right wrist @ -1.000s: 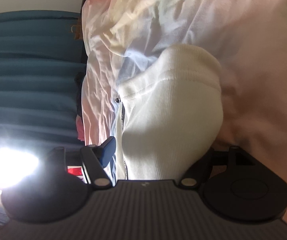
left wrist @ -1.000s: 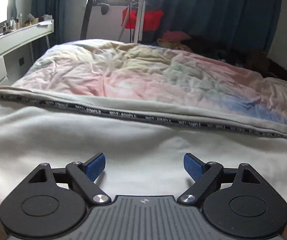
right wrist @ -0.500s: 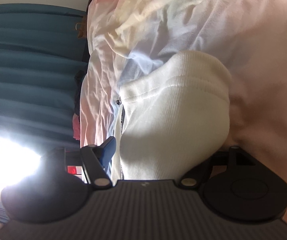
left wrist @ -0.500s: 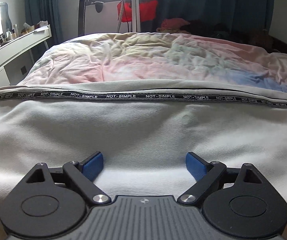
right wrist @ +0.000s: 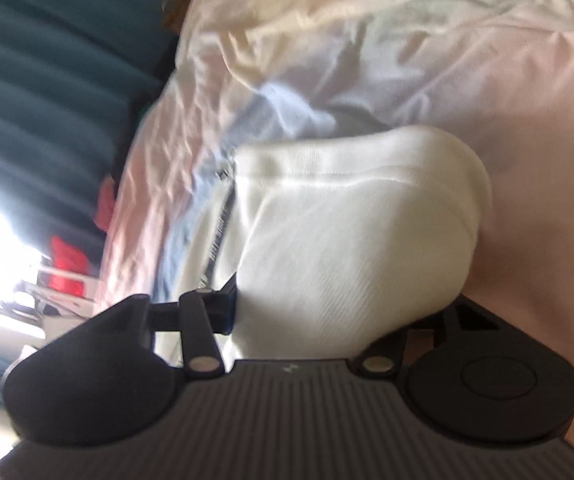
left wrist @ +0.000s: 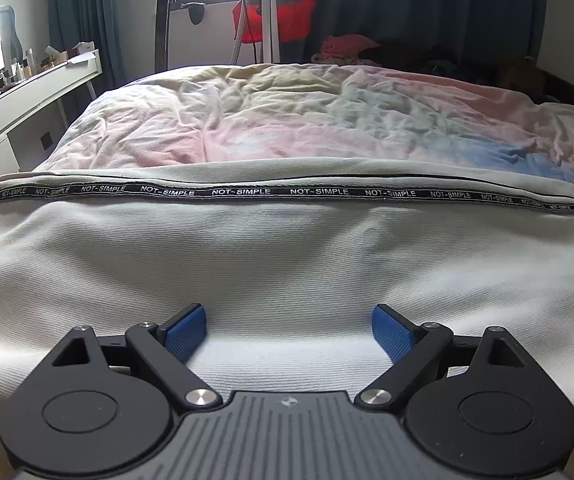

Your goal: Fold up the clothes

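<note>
Right tool (right wrist: 343,312) swung, left view shows lettered tape (left wrist: 283,192) on garment (left wrist: 287,264)

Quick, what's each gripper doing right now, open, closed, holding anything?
Left gripper: open, jaws wide apart, holding nothing, over the white garment.
Right gripper: garment between the jaws, but one finger is hidden; grip cannot be told.

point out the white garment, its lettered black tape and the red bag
white garment (left wrist: 287,264), left wrist view, on its ribbed body
black tape (left wrist: 243,191), left wrist view, on a NOT-SIMPLE print
red bag (left wrist: 295,20), left wrist view, on its front by the window
</note>
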Motion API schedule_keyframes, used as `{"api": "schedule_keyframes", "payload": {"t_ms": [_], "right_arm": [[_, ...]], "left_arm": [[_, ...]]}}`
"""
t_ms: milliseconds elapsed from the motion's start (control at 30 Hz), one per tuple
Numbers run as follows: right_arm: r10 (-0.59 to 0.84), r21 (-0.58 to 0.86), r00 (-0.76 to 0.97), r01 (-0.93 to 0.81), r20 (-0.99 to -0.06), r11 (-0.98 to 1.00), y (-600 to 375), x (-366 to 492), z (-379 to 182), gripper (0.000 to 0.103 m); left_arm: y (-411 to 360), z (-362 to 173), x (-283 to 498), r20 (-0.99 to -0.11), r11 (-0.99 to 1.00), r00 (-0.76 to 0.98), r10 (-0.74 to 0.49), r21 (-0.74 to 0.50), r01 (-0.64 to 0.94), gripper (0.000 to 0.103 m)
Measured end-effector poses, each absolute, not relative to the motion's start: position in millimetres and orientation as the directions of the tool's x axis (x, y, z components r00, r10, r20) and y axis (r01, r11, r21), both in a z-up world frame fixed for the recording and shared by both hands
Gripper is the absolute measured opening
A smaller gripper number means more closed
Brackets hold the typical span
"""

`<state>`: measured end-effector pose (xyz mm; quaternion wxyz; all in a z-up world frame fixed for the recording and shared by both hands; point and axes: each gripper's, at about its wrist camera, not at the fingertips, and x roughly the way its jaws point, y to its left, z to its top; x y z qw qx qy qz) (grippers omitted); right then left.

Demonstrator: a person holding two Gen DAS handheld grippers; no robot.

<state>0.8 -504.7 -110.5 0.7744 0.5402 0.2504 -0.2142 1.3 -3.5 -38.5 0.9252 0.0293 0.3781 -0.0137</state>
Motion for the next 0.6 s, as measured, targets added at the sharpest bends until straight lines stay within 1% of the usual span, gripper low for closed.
{"api": "schedule_keyframes", "payload": {"t_ms": [33, 133, 200, 233, 300, 333, 400, 533, 600], "right_arm": [[-0.060, 0.719, 0.774, 0.612, -0.631, 0.330, -504, 2, -112, 0.051], [-0.058, 0.736, 0.787, 0.597, -0.614, 0.318, -503, 1, -110, 0.053], [-0.052, 0.744, 0.800, 0.578, -0.598, 0.336, -503, 1, -107, 0.050], [-0.055, 0.734, 0.801, 0.571, -0.596, 0.368, -502, 4, -103, 0.048], [-0.074, 0.706, 0.806, 0.555, -0.588, 0.441, -496, 8, -92, 0.036], [-0.088, 0.687, 0.809, 0.545, -0.581, 0.481, -492, 10, -84, 0.033], [-0.115, 0.666, 0.833, 0.508, -0.541, 0.546, -481, 12, -67, 0.027], [-0.146, 0.592, 0.892, 0.398, -0.428, 0.701, -447, 15, -23, 0.025], [-0.150, 0.494, 0.918, 0.329, -0.367, 0.805, -418, 14, 3, 0.024]], "left_arm": [[-3, -38, 1, -0.700, 0.998, 0.714, -0.003, 0.045, 0.048, 0.092], [-4, -38, 1, -0.699, 0.998, 0.715, -0.001, 0.045, 0.046, 0.092], [-4, -37, 1, -0.699, 0.998, 0.715, -0.002, 0.043, 0.045, 0.092], [-4, -37, 2, -0.699, 0.998, 0.715, -0.002, 0.042, 0.044, 0.092], [-5, -37, 1, -0.697, 0.998, 0.717, 0.000, 0.048, 0.046, 0.093], [-5, -37, 1, -0.695, 0.998, 0.719, 0.001, 0.050, 0.047, 0.093], [-5, -37, 1, -0.694, 0.998, 0.720, 0.001, 0.051, 0.048, 0.093], [-1, -33, 1, -0.691, 0.999, 0.723, -0.011, 0.029, 0.043, 0.093], [2, -29, -1, -0.682, 0.999, 0.731, -0.013, 0.013, 0.030, 0.093]]}}
